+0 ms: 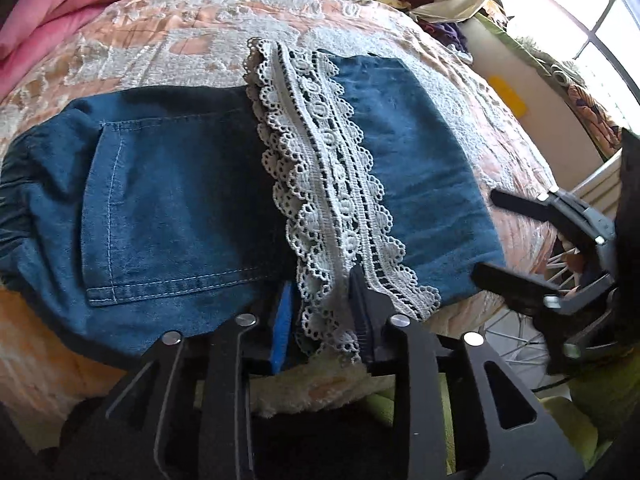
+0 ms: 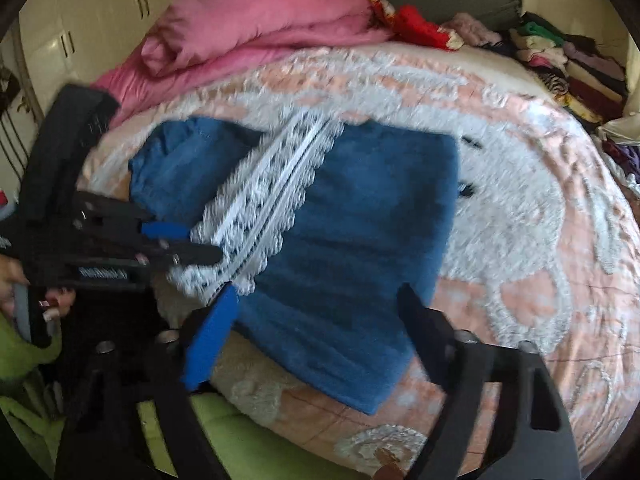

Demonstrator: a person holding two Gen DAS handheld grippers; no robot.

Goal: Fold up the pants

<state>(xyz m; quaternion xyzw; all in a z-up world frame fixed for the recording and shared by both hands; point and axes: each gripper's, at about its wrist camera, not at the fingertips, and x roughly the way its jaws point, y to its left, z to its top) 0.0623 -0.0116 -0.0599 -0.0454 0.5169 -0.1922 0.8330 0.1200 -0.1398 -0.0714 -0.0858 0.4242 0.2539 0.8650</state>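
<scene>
A peach-and-white quilted bedspread (image 1: 168, 32) fills both views. The left gripper (image 1: 324, 312) is clamped on the white lace hem (image 1: 320, 184) of the blue denim pants (image 1: 172, 200), already doubled over. Beside it the right gripper (image 2: 316, 320) stands apart over denim, gripping nothing. Another fold seems due. Its printed label is unreadable.

We note a bed (image 2: 520, 184), peach-and-white quilted; on it denim pants (image 2: 360, 240), pink blanket (image 2: 240, 36), stacked clothes (image 2: 560, 64).
</scene>
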